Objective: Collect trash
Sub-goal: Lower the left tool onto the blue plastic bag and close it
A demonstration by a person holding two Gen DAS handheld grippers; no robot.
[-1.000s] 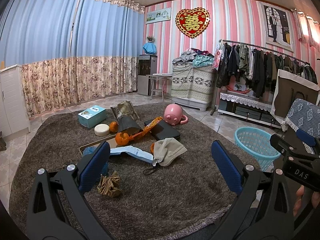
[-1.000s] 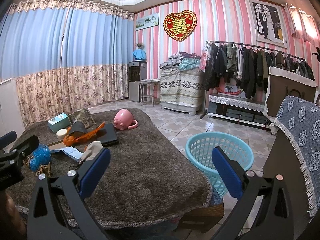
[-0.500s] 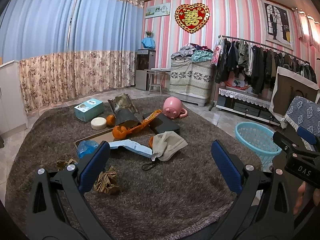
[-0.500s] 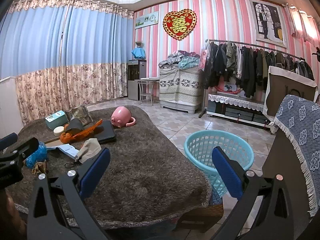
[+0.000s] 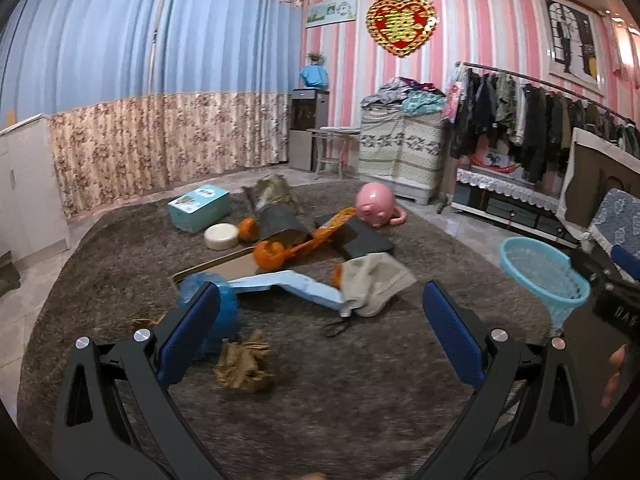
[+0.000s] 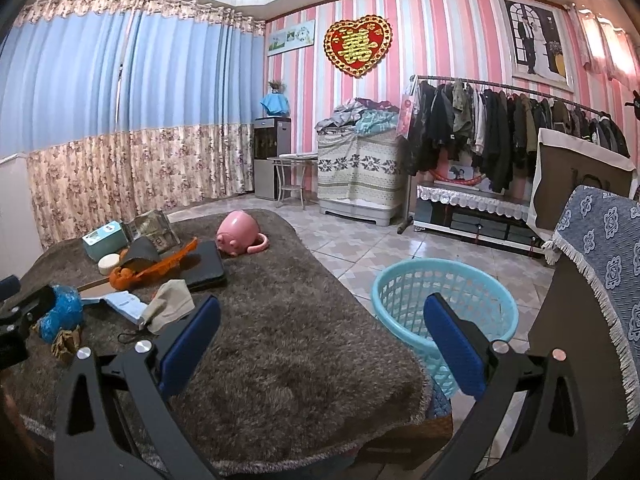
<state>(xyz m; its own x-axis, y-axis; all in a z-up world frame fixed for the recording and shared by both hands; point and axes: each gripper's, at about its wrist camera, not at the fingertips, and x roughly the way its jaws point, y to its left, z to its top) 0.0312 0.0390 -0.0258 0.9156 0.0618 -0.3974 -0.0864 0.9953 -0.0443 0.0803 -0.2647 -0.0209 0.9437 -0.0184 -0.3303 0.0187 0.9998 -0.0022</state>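
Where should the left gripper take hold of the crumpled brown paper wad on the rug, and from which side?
Across the wad's middle, from above and the near side. The crumpled brown paper wad lies loose on the rug, just ahead of the open left gripper; the blue ball crowds its far left, so probably avoid that side.

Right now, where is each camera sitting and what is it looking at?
Left wrist: sits on the left gripper, open, facing the crumpled brown paper on the brown rug; the other hand's fingers show at right.
Right wrist: sits on the right gripper, open, facing the blue basket; the left gripper peeks in.
Both views share the pink piggy bank.
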